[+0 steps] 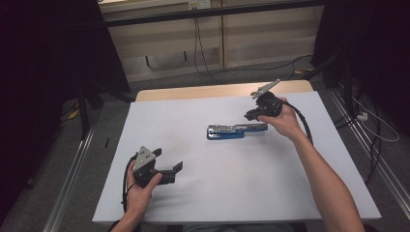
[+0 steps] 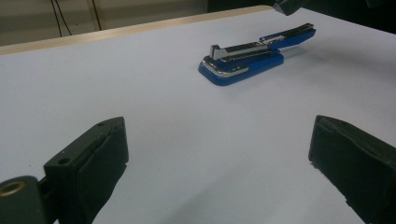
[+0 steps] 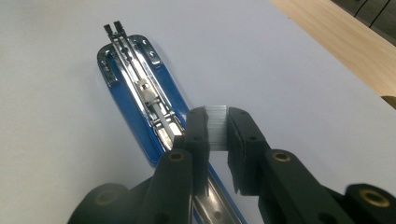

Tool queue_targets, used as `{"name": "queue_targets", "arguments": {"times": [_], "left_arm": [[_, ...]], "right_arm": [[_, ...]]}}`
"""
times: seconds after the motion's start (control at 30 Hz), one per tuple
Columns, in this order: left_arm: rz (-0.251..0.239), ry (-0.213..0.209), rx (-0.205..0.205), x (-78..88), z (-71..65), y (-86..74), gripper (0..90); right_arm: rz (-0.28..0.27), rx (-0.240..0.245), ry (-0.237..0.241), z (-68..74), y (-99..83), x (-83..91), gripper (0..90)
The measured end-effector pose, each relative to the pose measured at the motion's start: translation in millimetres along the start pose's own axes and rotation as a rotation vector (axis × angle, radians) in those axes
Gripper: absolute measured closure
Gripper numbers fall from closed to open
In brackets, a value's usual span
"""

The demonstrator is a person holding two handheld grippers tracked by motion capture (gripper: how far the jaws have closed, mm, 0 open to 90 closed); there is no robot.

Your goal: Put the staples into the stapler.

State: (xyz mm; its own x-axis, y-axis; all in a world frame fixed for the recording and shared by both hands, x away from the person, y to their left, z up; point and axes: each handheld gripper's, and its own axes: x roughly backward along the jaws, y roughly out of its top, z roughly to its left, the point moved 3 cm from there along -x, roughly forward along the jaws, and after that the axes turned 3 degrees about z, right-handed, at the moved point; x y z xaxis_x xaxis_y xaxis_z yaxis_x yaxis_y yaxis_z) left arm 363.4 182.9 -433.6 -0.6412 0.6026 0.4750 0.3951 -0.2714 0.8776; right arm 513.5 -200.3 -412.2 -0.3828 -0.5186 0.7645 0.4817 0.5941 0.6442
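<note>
Blue and chrome, the stapler (image 1: 231,130) lies near the middle of the white surface (image 1: 193,193), opened out flat: its base rests on the sheet and the top arm is swung back toward the right gripper (image 1: 251,115). In the right gripper view the magazine channel (image 3: 140,74) lies bare along the base, with the spring pusher partway down it.

That gripper is narrowed onto a short silvery strip of staples (image 3: 216,133), pinched between its pads and held just above the rear end of the stapler. So the opening looks done and the strip is picked up; by my reading, what remains is to lower the strip into the channel, let go, and fold the arm shut. Whether the channel already holds any staples I cannot tell.

Well apart, near the front left of the surface, the left gripper (image 1: 170,169) hovers with its jaws wide and nothing between them, pointing toward the stapler (image 2: 247,58).
</note>
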Motion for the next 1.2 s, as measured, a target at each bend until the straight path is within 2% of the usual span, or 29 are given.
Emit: {"name": "queue_targets", "arguments": {"times": [0.57, 1.2], "left_arm": [[-0.001, -0.003, -0.001, -0.1, -0.3, 0.1, 4.9], [-0.003, -0.002, -0.001, 0.1, -0.5, 0.2, 4.9]], "right_arm": [[-0.005, 0.051, 0.034, 11.0, 7.8, -5.8, 79.3], [-0.007, 0.081, 0.062, 20.2, 18.8, -14.0, 79.4]]}}
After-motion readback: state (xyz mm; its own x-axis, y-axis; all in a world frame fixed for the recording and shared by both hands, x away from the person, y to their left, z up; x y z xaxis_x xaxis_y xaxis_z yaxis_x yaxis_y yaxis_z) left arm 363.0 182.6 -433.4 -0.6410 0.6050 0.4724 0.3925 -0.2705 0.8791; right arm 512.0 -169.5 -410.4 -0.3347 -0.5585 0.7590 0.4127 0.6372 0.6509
